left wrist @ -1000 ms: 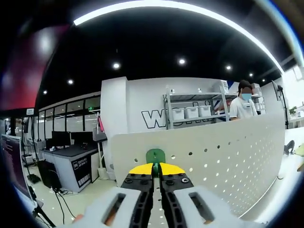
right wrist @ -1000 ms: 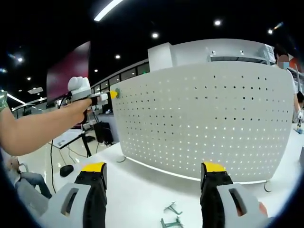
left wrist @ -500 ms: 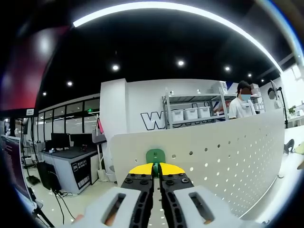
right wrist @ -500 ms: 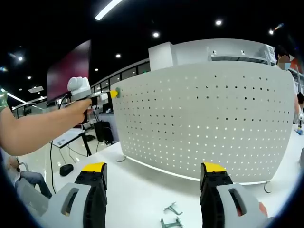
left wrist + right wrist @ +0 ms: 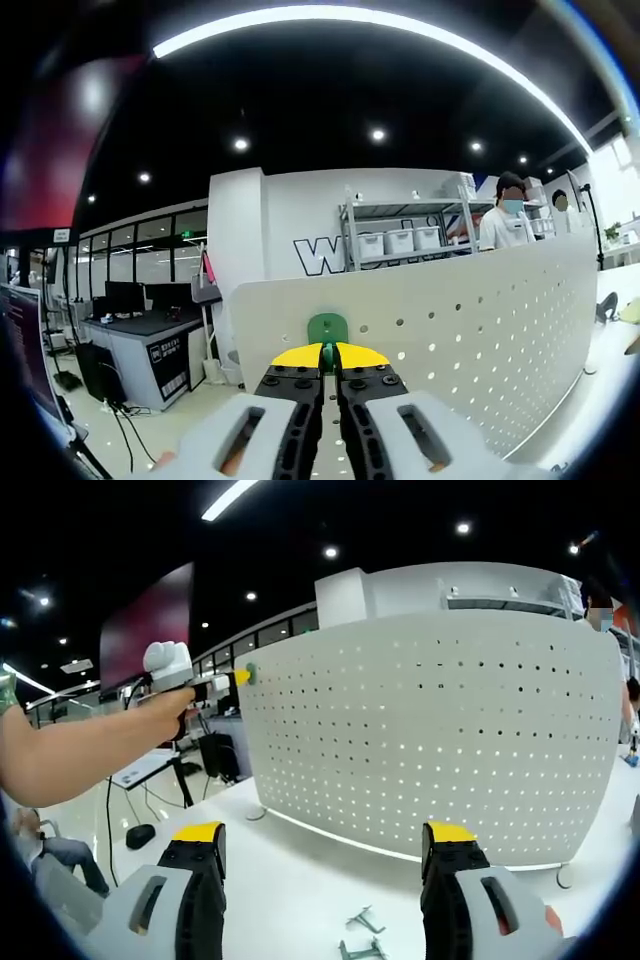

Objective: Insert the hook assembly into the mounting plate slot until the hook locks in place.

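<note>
Green plastic hook (image 5: 327,327) at white perforated metal pegboard's (image 5: 440,730) top corner
Left hand-held gripper (image 5: 328,356) clamped on hook — right hand-held gripper (image 5: 320,845) spread wide above white worktop (image 5: 310,880).

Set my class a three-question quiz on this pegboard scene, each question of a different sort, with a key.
1. True or false: the left gripper is shut on the green hook.
2. The right gripper's jaws are: A open, B shut on a hook.
3. Fill in: spare hooks lie on the white ___ in front of the pegboard.

Key: 1 true; 2 A; 3 table.
</note>
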The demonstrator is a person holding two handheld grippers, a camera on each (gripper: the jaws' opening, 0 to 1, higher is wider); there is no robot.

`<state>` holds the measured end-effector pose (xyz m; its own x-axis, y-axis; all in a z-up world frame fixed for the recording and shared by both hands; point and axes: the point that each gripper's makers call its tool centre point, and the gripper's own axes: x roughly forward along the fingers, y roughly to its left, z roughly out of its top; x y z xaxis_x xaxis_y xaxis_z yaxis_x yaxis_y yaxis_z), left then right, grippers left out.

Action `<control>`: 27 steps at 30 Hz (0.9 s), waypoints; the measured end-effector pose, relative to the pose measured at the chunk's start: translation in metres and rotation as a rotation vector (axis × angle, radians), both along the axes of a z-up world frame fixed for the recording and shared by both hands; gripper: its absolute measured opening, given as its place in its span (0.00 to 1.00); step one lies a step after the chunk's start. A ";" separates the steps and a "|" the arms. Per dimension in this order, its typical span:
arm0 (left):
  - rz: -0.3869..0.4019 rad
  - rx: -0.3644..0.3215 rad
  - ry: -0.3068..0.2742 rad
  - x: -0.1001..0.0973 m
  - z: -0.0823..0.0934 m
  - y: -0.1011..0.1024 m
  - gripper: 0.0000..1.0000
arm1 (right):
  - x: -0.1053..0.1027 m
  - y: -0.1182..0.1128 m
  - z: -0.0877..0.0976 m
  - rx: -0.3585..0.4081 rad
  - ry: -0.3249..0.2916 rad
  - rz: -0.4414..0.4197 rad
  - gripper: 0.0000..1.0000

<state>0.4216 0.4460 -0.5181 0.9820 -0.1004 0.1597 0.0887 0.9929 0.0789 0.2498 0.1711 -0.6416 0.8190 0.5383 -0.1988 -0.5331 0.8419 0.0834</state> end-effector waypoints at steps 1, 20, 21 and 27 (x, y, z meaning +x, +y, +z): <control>0.000 0.001 0.000 0.000 0.000 0.000 0.03 | 0.000 0.000 0.000 -0.001 -0.001 0.000 0.82; 0.006 0.015 0.007 0.001 -0.004 0.001 0.03 | 0.001 -0.003 -0.001 -0.010 0.002 -0.006 0.81; 0.006 0.019 0.006 0.002 -0.004 0.000 0.03 | 0.001 -0.003 -0.001 -0.009 0.002 -0.005 0.81; 0.005 0.035 0.008 0.003 -0.006 0.001 0.03 | 0.001 -0.002 -0.001 -0.012 0.003 -0.004 0.81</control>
<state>0.4241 0.4472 -0.5236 0.9838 -0.1005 0.1486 0.0841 0.9901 0.1124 0.2509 0.1687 -0.6428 0.8205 0.5327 -0.2076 -0.5297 0.8449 0.0745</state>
